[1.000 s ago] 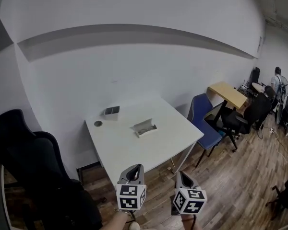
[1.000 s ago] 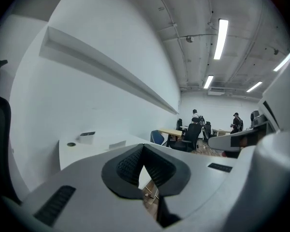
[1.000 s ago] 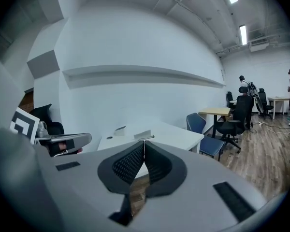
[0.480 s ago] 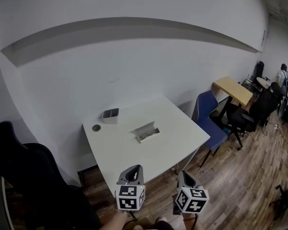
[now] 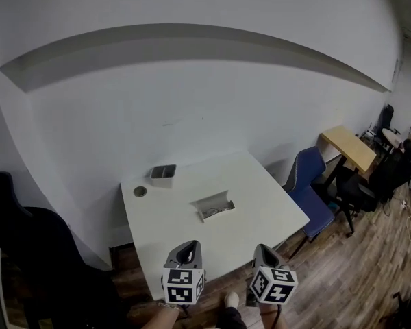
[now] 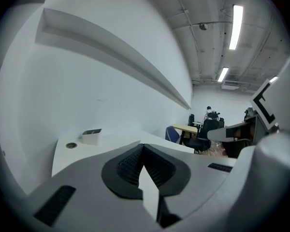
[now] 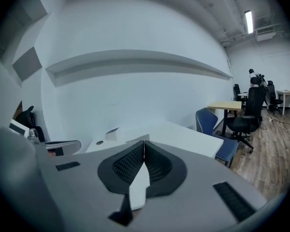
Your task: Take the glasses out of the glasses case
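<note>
An open white glasses case (image 5: 216,206) lies near the middle of the white table (image 5: 260,211), lid raised, with something dark inside that I cannot make out. Both grippers hang low in the head view, short of the table's near edge and well away from the case. The left gripper (image 5: 186,251) is shut with nothing between its jaws, which meet in the left gripper view (image 6: 141,145). The right gripper (image 5: 262,253) is also shut and empty, its jaws touching in the right gripper view (image 7: 144,142). In both gripper views the jaws hide the case.
A small grey-rimmed box (image 5: 163,174) and a round disc (image 5: 140,191) sit at the table's far left corner. A black office chair (image 5: 27,252) stands to the left, a blue chair (image 5: 312,184) to the right, a wooden desk (image 5: 353,146) and people beyond.
The head view has drawn nearer to the table and turned, so the table sits more central. Both grippers keep their place at the bottom, still shut.
</note>
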Available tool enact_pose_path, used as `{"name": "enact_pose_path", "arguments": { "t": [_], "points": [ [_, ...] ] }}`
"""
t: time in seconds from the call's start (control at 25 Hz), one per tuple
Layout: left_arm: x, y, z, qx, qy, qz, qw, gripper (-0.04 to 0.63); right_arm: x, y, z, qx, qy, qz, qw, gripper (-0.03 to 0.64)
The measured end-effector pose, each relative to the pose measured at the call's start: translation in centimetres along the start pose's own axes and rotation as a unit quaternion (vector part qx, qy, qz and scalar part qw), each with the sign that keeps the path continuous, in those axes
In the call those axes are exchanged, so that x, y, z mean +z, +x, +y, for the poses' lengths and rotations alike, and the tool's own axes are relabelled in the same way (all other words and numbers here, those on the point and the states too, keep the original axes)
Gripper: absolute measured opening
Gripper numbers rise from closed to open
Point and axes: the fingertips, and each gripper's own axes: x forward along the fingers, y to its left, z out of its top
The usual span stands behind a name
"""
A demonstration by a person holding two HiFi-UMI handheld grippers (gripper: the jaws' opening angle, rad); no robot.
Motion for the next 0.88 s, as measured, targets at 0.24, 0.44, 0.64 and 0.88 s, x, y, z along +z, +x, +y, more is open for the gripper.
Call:
{"name": "enact_pose_path", "arguments": {
  "t": [0.24,0.44,0.64,0.88],
  "points": [
    [1.6,4.6,2.5,0.058,-0.014,-0.008,0.9982,0.006,2.7,7.5,-0.4,0.053,-0.019,0.011,0.998,0.032],
    [2.3,7.7,3.6,0.108,-0.033,-0.004,0.9936,0.006,4.9,12.8,-1.0,0.099,-0.04,0.028,0.994,0.032],
    [2.5,10.5,4.3,0.157,-0.055,0.001,0.9861,0.006,6.1,17.5,-1.6,0.145,-0.054,0.05,0.987,0.032],
    [2.4,12.5,4.8,0.215,-0.074,0.008,0.9738,0.006,6.5,22.4,-1.7,0.201,-0.066,0.078,0.974,0.032]
  ]
}}
